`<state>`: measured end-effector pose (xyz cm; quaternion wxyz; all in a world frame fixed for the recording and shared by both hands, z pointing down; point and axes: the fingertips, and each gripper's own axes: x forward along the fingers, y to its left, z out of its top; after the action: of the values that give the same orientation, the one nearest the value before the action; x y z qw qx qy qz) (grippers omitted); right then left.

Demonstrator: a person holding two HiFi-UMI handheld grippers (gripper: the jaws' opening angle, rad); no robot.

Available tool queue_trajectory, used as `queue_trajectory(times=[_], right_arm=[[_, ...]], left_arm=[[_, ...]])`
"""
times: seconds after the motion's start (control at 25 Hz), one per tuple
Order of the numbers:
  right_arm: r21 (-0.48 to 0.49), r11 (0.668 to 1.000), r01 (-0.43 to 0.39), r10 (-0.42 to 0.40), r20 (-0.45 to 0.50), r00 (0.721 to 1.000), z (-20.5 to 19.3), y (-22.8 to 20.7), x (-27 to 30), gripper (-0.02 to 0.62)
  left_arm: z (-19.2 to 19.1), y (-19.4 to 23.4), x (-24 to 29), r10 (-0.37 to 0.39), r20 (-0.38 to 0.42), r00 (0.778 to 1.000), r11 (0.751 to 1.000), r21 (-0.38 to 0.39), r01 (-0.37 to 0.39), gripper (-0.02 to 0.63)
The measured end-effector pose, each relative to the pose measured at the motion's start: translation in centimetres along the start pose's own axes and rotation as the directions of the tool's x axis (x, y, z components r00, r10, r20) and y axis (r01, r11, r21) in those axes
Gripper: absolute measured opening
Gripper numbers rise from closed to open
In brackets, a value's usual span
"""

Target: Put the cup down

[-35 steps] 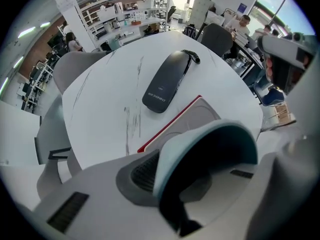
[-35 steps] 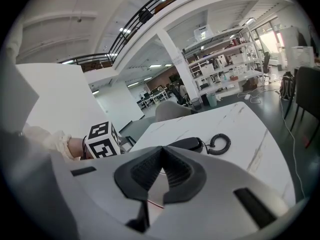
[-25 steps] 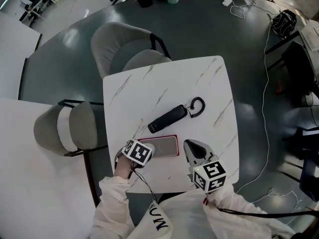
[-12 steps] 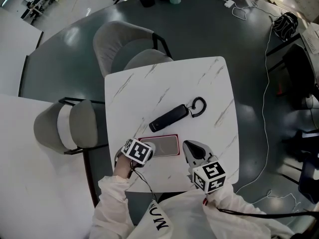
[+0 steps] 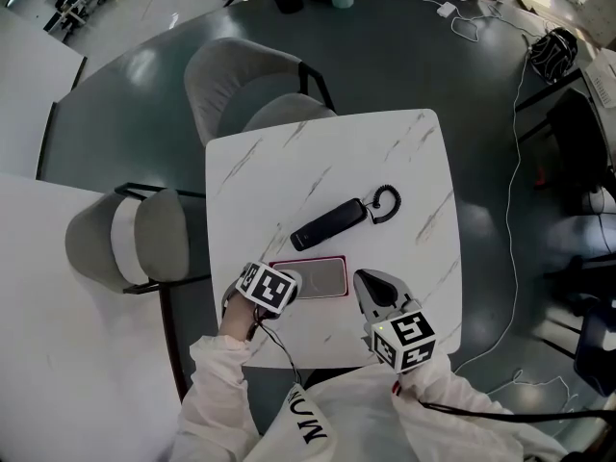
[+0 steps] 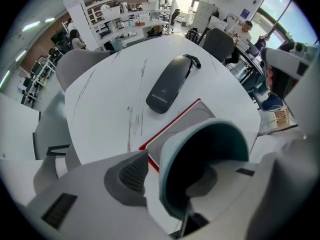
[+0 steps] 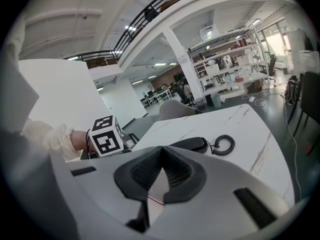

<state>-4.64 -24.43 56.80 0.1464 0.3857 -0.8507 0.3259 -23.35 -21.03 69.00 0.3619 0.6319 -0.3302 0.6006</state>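
A pale cup (image 6: 202, 166) with a teal inner rim lies on its side between the jaws of my left gripper (image 6: 200, 176), mouth toward the camera. The jaws are opening. The left pad (image 6: 131, 171) stands a little apart from the cup's rim. The cup rests partly on a red-edged flat tray (image 6: 175, 129). In the head view the left gripper (image 5: 286, 282) sits at the tray's (image 5: 325, 277) left end, near the table's front edge, and its marker cube mostly hides the cup. My right gripper (image 5: 373, 292) hovers just right of the tray, its pads (image 7: 172, 171) together and nothing held.
A black telephone handset (image 5: 329, 223) with a coiled cord (image 5: 385, 200) lies mid-table on the white marble table (image 5: 289, 162). Grey chairs stand at the far side (image 5: 241, 85) and at the left (image 5: 135, 243). Cables trail over the dark floor at the right (image 5: 515, 219).
The left gripper and its marker cube have edged slightly away from me by the tray. The right gripper, handset and tray stay where they were.
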Motion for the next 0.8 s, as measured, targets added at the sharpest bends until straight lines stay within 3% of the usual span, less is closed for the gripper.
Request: queue_trajectory(times=[0.8], right_arm=[[-0.028,0.999,0.026,-0.025,0.045,0.999,0.2,1.6,-2.6,0.005]], left_arm=[[0.7,0.3,-3.3,0.052,0.124,0.991,0.999,-0.02,-0.05,0.149]])
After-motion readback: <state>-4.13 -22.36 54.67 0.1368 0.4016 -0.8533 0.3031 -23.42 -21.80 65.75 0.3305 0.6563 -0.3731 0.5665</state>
